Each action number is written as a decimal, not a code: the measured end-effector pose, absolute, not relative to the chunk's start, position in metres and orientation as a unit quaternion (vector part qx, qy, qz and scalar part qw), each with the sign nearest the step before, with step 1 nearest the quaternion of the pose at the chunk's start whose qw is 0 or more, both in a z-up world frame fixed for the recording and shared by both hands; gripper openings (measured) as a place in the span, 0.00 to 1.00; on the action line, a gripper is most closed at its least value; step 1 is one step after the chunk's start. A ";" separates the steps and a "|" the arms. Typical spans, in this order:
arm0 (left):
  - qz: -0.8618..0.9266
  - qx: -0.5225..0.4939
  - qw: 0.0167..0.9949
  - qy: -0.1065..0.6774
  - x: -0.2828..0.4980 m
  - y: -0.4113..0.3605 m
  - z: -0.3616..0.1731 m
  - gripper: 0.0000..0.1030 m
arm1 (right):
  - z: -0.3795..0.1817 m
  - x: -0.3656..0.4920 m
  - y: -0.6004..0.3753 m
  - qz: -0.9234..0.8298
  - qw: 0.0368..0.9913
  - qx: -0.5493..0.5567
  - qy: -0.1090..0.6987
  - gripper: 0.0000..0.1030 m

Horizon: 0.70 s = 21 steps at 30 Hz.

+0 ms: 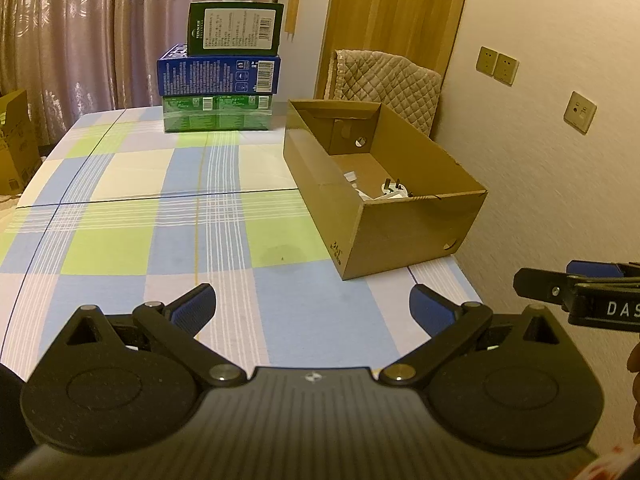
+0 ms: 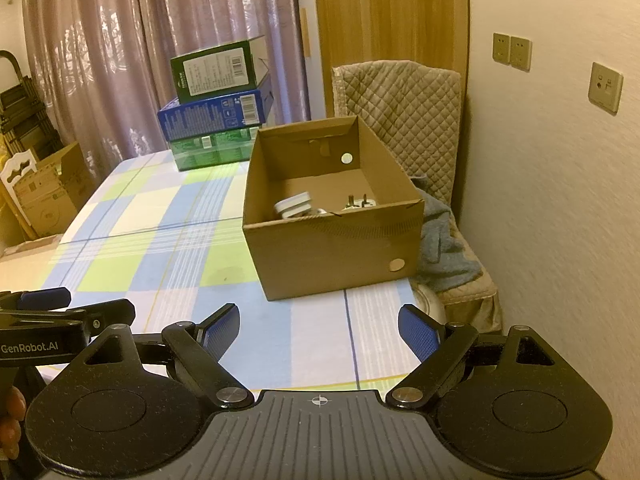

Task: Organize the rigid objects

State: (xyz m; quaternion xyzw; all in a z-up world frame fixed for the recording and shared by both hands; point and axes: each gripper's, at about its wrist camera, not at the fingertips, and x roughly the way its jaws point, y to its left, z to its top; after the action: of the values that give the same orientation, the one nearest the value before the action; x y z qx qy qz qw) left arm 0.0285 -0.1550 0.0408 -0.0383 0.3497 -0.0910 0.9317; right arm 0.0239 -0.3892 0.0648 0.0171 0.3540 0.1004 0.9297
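Both tools are held low over the near edge of the table (image 1: 120,184), side by side. The left gripper (image 1: 312,308) is seen with its blue pads spread wide and nothing between them, and the right gripper (image 2: 318,330) is likewise parted and empty. It may be judged that both are kept back here because nothing loose is left on the checked cloth to be picked.

The rigid objects are found inside the open cardboard box (image 2: 332,248), which is set near the right edge of the table, close to the wall. White plug adapters (image 2: 294,208) are seen lying on its floor against the near wall; how many there are cannot be told. A stack of three cartons (image 1: 218,92) is placed at the far edge, the top green one upright, presumably stored out of the working area.

Broad open cloth is left between the grippers and the stack, so free movement is allowed to the left of the box. To the right little room is offered, since a padded chair (image 2: 400,96) is pressed in between the table and the wall
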 end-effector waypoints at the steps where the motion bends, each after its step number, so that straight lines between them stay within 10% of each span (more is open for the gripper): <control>1: -0.091 -0.038 0.932 0.350 0.029 -0.156 0.041 0.99 | 0.065 0.024 -0.389 0.100 0.930 0.017 0.354 0.81; 21: -0.092 -0.038 0.931 0.351 0.029 -0.157 0.039 0.99 | 0.067 0.024 -0.391 0.099 0.930 0.018 0.353 0.81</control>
State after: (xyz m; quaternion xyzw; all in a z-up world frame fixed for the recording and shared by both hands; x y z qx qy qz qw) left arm 0.0285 -0.1573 0.0394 -0.0379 0.3507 -0.0918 0.9312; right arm 0.0236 -0.3910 0.0669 0.0179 0.3527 0.0986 0.9303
